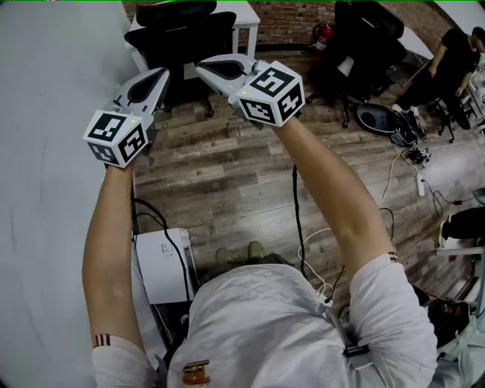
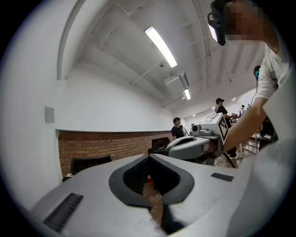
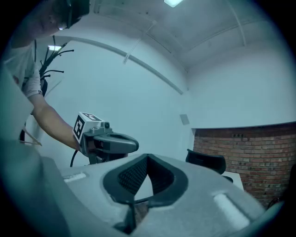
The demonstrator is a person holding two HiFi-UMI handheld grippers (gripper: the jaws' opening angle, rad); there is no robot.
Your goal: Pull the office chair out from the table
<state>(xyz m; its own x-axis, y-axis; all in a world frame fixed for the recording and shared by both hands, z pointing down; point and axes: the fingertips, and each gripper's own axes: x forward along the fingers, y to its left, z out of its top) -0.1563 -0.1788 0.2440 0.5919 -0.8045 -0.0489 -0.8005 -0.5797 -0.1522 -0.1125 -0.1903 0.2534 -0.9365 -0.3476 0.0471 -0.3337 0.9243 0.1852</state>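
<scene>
Black, with a broad curved backrest, the office chair (image 1: 186, 34) stands upright at the far end of the wood-plank floor (image 1: 227, 182). It is pushed in at the white table (image 1: 246, 15), in front of a brick wall (image 1: 288, 19). Its backrest faces the person, and the backrest's long side runs left to right in the head view. Both bare forearms reach straight forward with the grippers held level. The left gripper (image 1: 161, 74) and right gripper (image 1: 201, 67) are smooth grey-white shells with dark ribbed pads. They angle toward each other, tips near but apart. Each pair of jaws is pressed together on nothing. Neither gripper touches the chair.
</scene>
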